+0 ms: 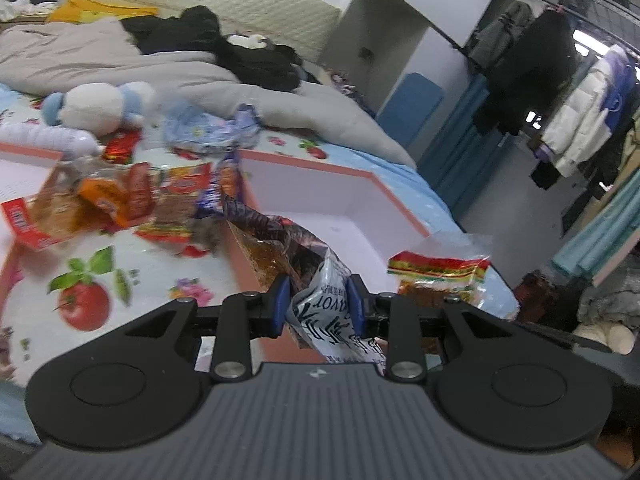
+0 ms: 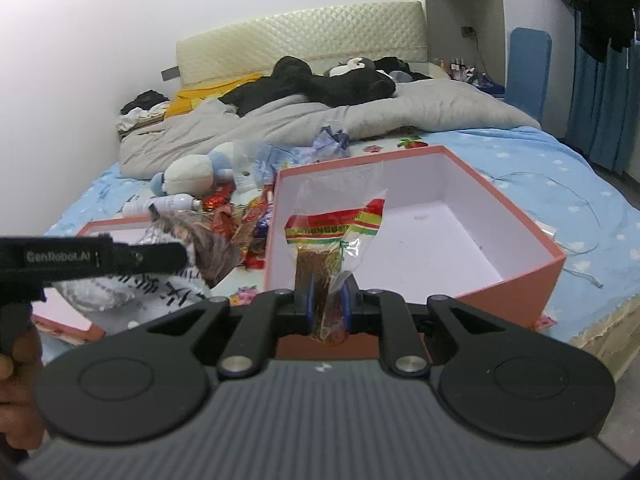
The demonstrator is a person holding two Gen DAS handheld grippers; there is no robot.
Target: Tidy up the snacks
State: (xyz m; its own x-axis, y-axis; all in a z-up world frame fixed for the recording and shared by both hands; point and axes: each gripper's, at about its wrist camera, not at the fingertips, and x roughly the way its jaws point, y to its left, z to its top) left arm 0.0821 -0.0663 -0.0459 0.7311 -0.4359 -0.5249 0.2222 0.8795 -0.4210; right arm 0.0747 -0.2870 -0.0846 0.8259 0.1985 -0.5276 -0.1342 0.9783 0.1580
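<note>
My left gripper is shut on a crumpled snack bag, silver-white with a dark print, held over the near corner of the pink box. In the right wrist view the same bag hangs at the left. My right gripper is shut on a clear packet with a red, green and yellow band and brown contents, just in front of the pink box, whose white inside shows nothing in it. A heap of loose snack packets lies on the bedsheet left of the box.
All of this rests on a bed with a fruit-print sheet. A second pink box lies at the left. Behind the snacks are a plush toy, a white bottle and a grey duvet. A clothes rack stands right of the bed.
</note>
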